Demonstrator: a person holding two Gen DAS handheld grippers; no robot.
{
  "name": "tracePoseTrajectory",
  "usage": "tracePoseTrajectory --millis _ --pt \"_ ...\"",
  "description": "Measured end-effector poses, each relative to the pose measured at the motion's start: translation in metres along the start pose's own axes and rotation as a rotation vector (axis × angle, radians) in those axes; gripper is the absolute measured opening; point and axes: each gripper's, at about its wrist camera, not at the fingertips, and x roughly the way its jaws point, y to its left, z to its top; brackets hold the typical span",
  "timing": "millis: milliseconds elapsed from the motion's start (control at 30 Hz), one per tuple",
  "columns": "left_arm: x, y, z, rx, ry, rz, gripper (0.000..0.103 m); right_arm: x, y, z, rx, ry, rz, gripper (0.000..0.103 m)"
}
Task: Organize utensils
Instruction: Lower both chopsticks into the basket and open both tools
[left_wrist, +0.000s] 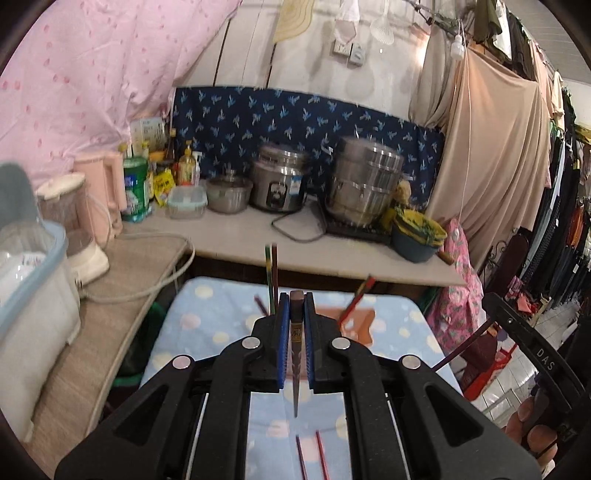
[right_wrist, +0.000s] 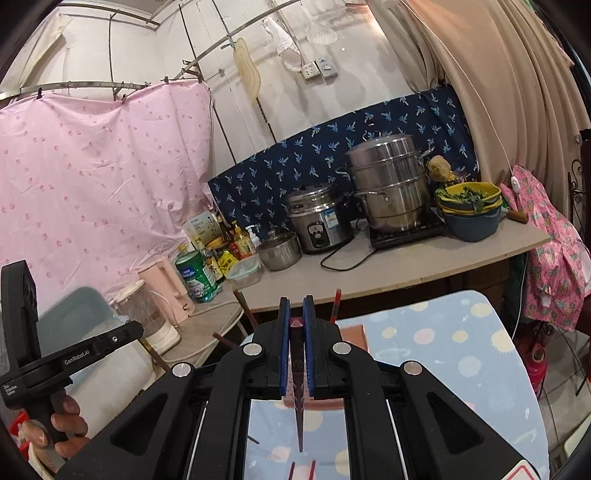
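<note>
My left gripper (left_wrist: 295, 301) is shut on a dark brown chopstick (left_wrist: 296, 354) that runs back between the blue pads, tip pointing down toward the camera. My right gripper (right_wrist: 296, 304) is shut on a second dark chopstick (right_wrist: 297, 387) held the same way. Both hover above a light blue table cloth with pastel dots (left_wrist: 207, 321). An orange-pink utensil holder (left_wrist: 356, 323) stands on the cloth behind the left fingers, with several chopsticks (left_wrist: 271, 273) sticking up from it. Two red chopsticks (left_wrist: 314, 454) lie on the cloth below the left gripper.
A beige counter (right_wrist: 406, 262) behind the table carries a rice cooker (right_wrist: 319, 219), a steel steamer pot (right_wrist: 388, 184), a small pot, bottles and stacked bowls (right_wrist: 469, 210). A kettle and a white tub (left_wrist: 33, 280) stand at the left. Clothes hang at the right.
</note>
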Motion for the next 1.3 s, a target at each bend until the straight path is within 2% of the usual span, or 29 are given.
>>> tracePoseTrajectory --millis 167,300,500,667,933,1233,1267,1300 --pt "0.012 -0.012 0.042 0.009 -0.088 0.013 0.007 0.027 0.005 0.041 0.015 -0.053 0.014 0.007" --pt "0.025 -0.019 0.063 0.029 -0.146 0.034 0.007 0.047 0.011 0.063 -0.002 -0.086 -0.002 0.007" --pt "0.054 -0.022 0.078 0.041 -0.170 0.057 0.007 0.083 0.001 0.077 0.009 -0.096 -0.030 0.007" --pt "0.077 -0.018 0.076 0.043 -0.155 0.077 0.007 0.108 -0.008 0.069 0.010 -0.059 -0.049 0.007" --pt "0.110 -0.007 0.053 0.025 -0.083 0.084 0.007 0.137 -0.020 0.038 -0.001 0.018 -0.070 0.007" --pt "0.122 -0.006 0.035 0.030 -0.043 0.084 0.007 0.142 -0.022 0.022 -0.022 0.052 -0.083 0.010" --pt "0.121 -0.006 0.033 0.029 -0.040 0.086 0.009 0.141 -0.022 0.022 -0.023 0.052 -0.085 0.011" --pt "0.120 -0.005 0.032 0.027 -0.036 0.086 0.015 0.139 -0.022 0.021 -0.022 0.052 -0.086 0.012"
